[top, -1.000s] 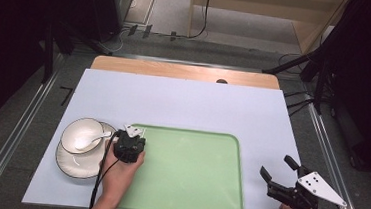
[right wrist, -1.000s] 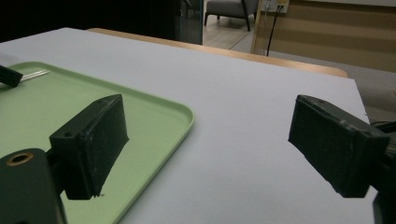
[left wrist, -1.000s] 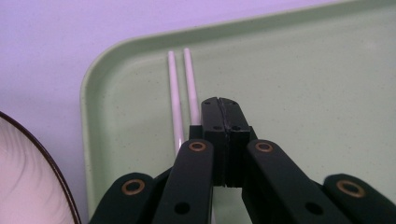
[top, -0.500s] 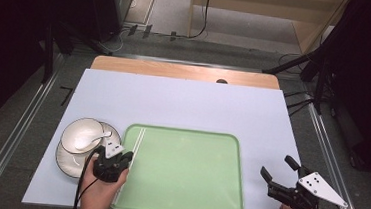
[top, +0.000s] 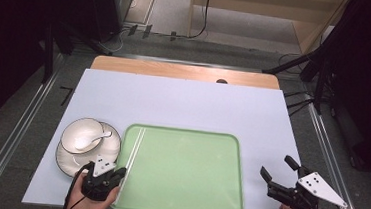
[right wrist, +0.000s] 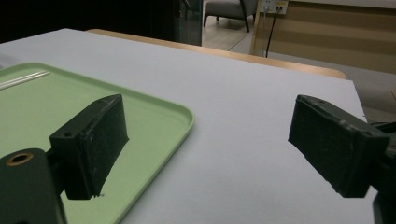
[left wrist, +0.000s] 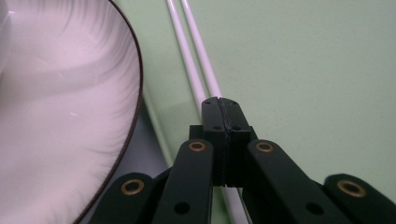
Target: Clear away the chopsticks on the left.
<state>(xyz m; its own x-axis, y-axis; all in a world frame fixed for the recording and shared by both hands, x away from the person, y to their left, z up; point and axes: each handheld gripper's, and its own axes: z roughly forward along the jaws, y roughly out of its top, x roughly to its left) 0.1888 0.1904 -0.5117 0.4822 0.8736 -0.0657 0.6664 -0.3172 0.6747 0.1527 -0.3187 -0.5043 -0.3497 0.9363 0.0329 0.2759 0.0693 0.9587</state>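
Chopsticks [top: 135, 145] lie as a parallel white pair along the left edge of the green tray [top: 185, 205], just beside the plate [top: 67, 156] that carries the bowl [top: 81, 135] and spoon [top: 92, 140]. The left gripper [top: 119, 172] sits over their near end, at the tray's near-left corner. In the left gripper view its fingers [left wrist: 212, 122] are closed flush together above the chopsticks [left wrist: 195, 56]; whether the near end of a stick is pinched beneath them cannot be told, since the sticks pass under the closed tips.

Judgement: the step in hand is settling the pair on the tray. To do it well, the sticks should stay parallel and clear of the plate rim [left wrist: 135, 84], and any lift-off should go straight up so neither stick rolls.

The right gripper [top: 279, 171] rests at the bench's [top: 183, 104] near-right edge, well apart from the tray. Its fingers [right wrist: 93, 140] stand wide open, holding and touching nothing.
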